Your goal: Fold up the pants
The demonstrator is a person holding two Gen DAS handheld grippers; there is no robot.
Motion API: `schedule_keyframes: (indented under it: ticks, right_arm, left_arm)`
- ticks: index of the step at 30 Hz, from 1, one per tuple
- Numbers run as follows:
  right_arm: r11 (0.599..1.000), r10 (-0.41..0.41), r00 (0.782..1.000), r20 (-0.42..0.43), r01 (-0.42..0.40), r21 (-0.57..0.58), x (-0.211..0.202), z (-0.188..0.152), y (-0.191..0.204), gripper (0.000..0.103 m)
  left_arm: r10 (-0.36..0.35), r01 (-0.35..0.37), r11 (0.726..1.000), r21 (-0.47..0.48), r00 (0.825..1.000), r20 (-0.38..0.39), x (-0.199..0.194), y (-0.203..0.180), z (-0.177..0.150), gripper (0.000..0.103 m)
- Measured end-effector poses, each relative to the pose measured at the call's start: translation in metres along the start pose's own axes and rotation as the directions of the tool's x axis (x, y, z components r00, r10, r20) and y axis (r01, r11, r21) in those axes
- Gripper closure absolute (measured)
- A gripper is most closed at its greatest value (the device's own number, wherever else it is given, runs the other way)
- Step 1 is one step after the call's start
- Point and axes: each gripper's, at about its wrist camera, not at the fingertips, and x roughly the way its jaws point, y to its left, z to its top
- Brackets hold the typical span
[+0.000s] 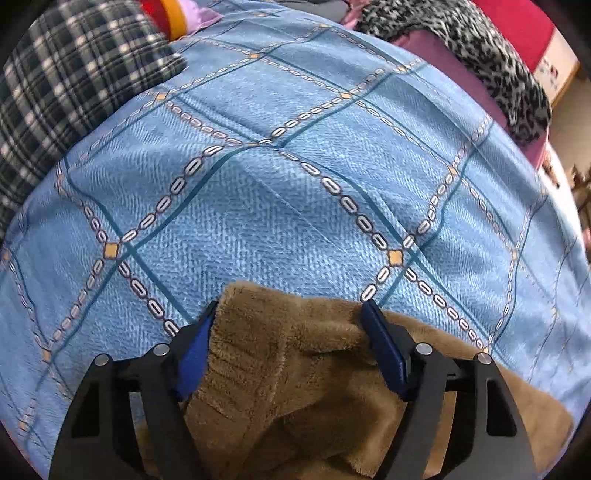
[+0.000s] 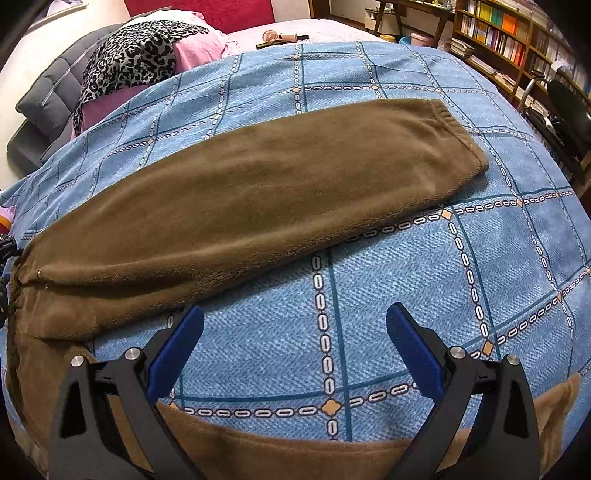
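Brown fleece pants [image 2: 258,192] lie on a blue chain-patterned bedspread [image 2: 406,277]. One leg stretches across the middle with its elastic cuff at the right. The other leg [image 2: 295,454] runs along the bottom edge. My right gripper [image 2: 295,317] hangs open over bare bedspread between the two legs, holding nothing. In the left wrist view a bunched, ribbed end of the pants [image 1: 295,369] fills the gap of my left gripper [image 1: 291,306]. The jaws stand wide; the cloth touches both blue pads [image 1: 384,350] and wrinkles between them, with no firm pinch visible.
A plaid cloth [image 1: 66,92] lies at the upper left of the bed. A leopard-print cloth [image 2: 136,55] on pink fabric lies at the far side beside a grey cushion [image 2: 48,103]. Bookshelves [image 2: 498,33] and a dark chair [image 2: 569,107] stand beyond the bed's right edge.
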Motion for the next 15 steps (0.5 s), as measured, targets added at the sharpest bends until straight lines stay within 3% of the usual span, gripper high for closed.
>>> schedule_keyframes:
  ticks: [2,5,15]
  right_arm:
    - [1.000,-0.005,1.000,0.002,0.005,0.006,0.002,0.002,-0.003,0.003]
    - [1.000,-0.008,1.000,0.012,0.008,0.018,0.004,0.008,-0.010,0.003]
    - [0.990,-0.023,0.997,0.078,0.012,0.142,0.011,0.066,-0.068,0.003]
  left_arm:
    - [-0.004,0.004,1.000,-0.007,1.000,0.012,-0.005,0.003,-0.003,0.046]
    - [-0.045,0.046,0.999,-0.020,0.999,0.010,-0.014,0.010,-0.009,0.061]
    - [-0.149,0.143,0.987,0.070,0.983,0.103,-0.084,0.002,-0.041,0.067]
